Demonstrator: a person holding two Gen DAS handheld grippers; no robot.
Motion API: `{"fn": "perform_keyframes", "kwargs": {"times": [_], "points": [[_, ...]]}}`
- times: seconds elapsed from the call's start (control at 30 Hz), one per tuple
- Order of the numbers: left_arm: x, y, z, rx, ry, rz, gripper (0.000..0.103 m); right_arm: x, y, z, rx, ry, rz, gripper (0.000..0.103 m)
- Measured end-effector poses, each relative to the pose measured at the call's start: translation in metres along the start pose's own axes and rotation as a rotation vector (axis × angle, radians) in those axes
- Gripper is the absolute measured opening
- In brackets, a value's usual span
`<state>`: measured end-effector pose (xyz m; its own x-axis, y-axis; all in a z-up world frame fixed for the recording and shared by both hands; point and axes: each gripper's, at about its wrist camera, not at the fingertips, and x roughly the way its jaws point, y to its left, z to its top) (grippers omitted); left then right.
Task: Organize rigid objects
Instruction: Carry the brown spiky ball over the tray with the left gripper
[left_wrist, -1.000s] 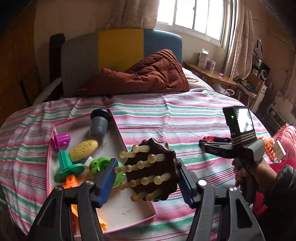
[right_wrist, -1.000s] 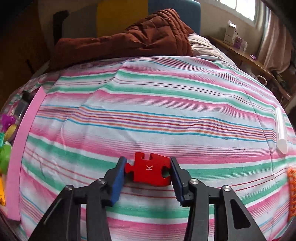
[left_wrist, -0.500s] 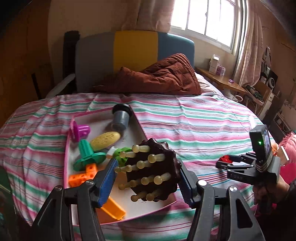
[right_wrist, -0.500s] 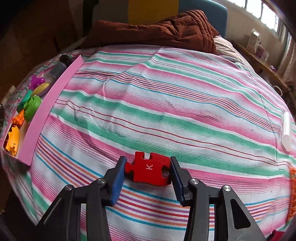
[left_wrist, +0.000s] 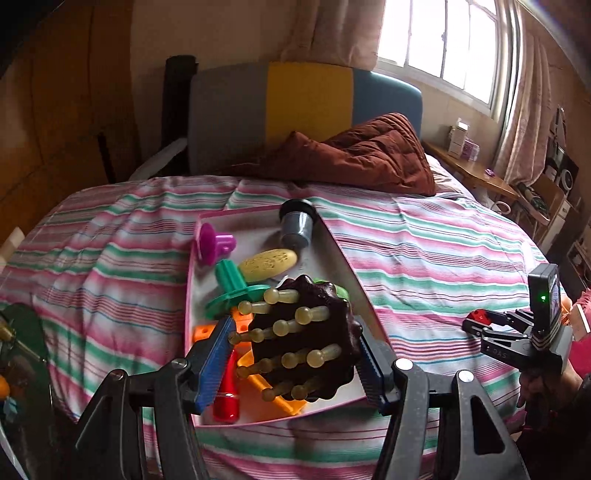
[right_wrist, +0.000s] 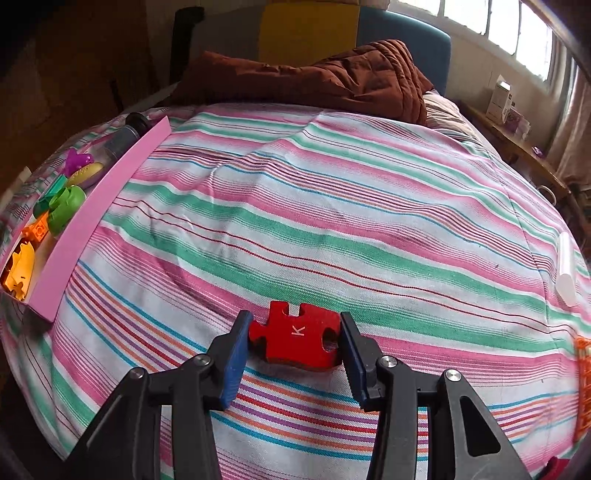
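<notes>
White "K" readable on red puzzle piece (right_wrist: 299, 339), pinched between pads of right claw (right_wrist: 293, 354), above striped bed (right_wrist: 332, 221). Brown massage brush (left_wrist: 306, 339) with pale knobbed pegs clamped in left claw (left_wrist: 295, 365), above near end of pink tray (left_wrist: 343, 254) holding purple, green, orange and yellow toys. Letters on right claw's body too small to read.
</notes>
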<state>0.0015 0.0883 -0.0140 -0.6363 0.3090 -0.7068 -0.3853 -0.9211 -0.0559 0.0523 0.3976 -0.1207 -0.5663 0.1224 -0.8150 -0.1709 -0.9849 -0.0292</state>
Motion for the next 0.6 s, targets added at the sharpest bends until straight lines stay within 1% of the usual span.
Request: {"fn": "perform_keyframes", "kwargs": {"times": [0.6], "points": [[0.0, 0.027, -0.012, -0.043, 0.017, 0.043, 0.063, -0.001, 0.006, -0.003, -0.003, -0.024, -0.035, 0.047]]}}
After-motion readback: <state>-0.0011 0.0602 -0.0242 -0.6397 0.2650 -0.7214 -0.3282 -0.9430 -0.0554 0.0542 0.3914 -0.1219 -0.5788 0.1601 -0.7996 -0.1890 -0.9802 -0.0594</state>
